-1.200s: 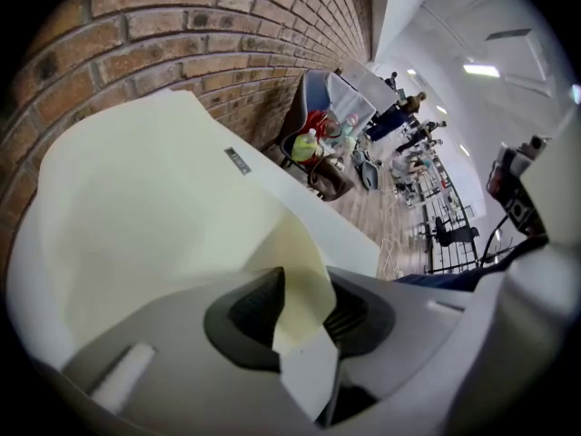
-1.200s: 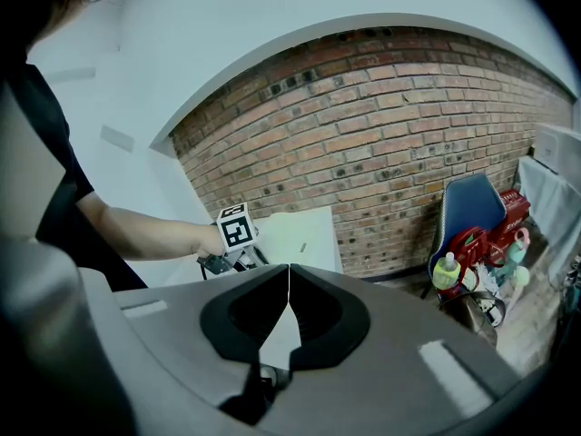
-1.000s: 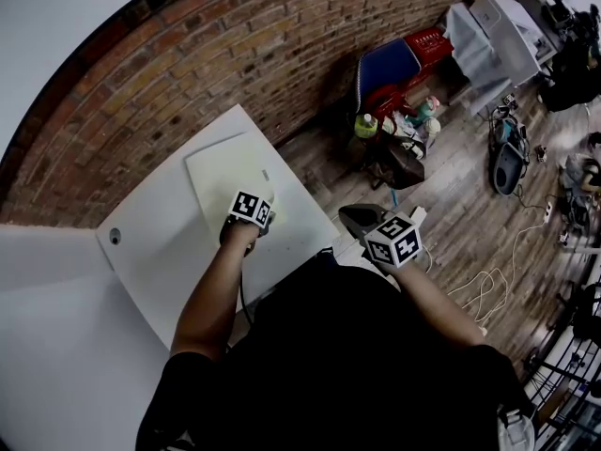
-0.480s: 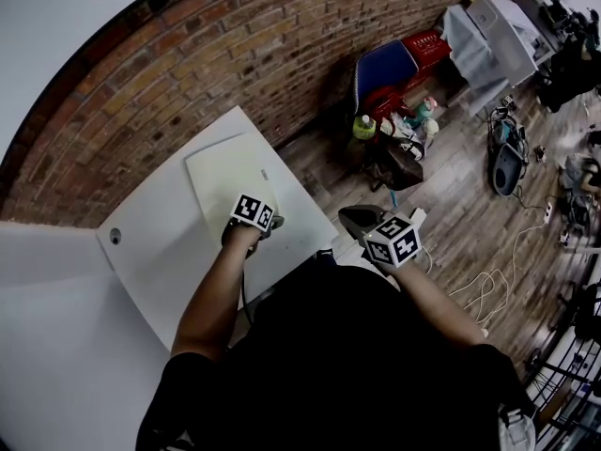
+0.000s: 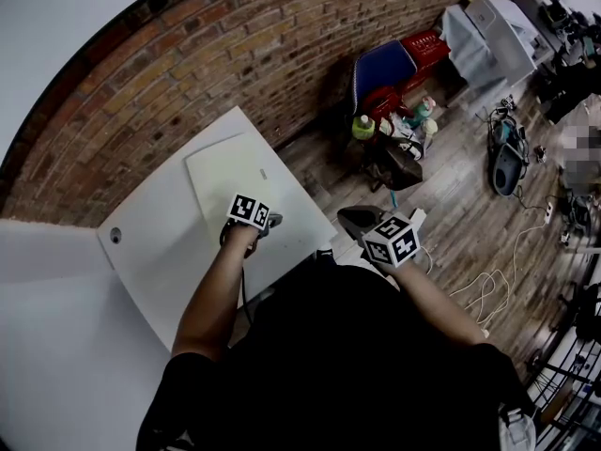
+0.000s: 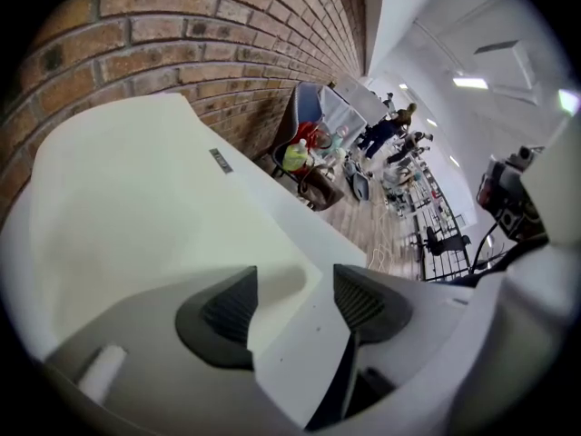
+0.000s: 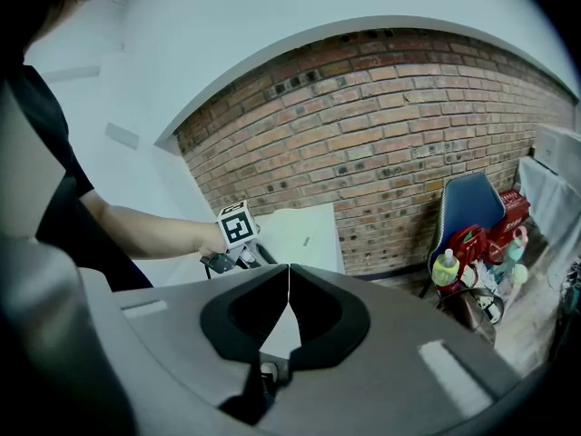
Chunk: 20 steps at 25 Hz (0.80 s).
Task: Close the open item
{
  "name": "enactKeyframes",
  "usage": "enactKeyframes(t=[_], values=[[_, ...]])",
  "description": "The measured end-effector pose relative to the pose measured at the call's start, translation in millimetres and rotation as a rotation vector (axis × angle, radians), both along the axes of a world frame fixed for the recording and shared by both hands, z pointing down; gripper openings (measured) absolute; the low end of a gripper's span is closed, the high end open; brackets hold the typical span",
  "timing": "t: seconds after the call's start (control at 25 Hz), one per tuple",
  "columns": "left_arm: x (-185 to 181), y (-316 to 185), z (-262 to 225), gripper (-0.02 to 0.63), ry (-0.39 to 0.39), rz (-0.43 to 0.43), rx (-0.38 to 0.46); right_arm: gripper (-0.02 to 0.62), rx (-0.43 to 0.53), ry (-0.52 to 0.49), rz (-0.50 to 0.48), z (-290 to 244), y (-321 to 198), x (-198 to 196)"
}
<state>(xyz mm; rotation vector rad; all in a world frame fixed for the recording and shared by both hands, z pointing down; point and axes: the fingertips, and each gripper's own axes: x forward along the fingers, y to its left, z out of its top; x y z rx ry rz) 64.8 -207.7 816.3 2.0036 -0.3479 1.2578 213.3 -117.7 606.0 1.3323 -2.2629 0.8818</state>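
A pale cream flat case (image 5: pixel 225 172) with a small label lies shut and flat on the white table (image 5: pixel 160 261), close to the brick wall. My left gripper (image 5: pixel 270 220) sits at its near right corner. In the left gripper view the jaws (image 6: pixel 295 289) are opening, and the case's corner (image 6: pixel 136 189) lies between the pads without being pressed. My right gripper (image 5: pixel 355 218) hangs off the table's right edge, over the floor, shut and empty (image 7: pixel 289 298). From the right gripper view I see the left gripper (image 7: pixel 243 256) beside the case (image 7: pixel 295 230).
The brick wall (image 5: pixel 188 64) runs behind the table. A blue chair (image 5: pixel 385 64) with red bags and a green bottle (image 5: pixel 364 126) stands on the wooden floor to the right. Cables (image 5: pixel 479 285) trail there. The table has a round hole (image 5: pixel 115 236) at its left.
The left gripper has shifted slightly back at the case's near corner. The right gripper and the case have stayed where they were.
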Motion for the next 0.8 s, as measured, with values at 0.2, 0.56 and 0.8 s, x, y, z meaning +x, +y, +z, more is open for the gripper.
enactKeyframes(t=[0.2,0.56,0.8], values=[[-1.1,0.1,-0.5,0.261,-0.012,0.018,0.021,0.006,0.005,0.000,0.001,-1.5,-2.2,1.4],[-2.8,1.8,-5.3,0.261,0.014,0.012,0.070,0.006,0.008,-0.002,-0.018,-2.8,-5.5,-2.2],[-11.0,-4.8,-11.8,0.259,-0.021,0.012,0.115,0.006,0.013,-0.002,-0.038,-2.4,-9.5,-6.5]])
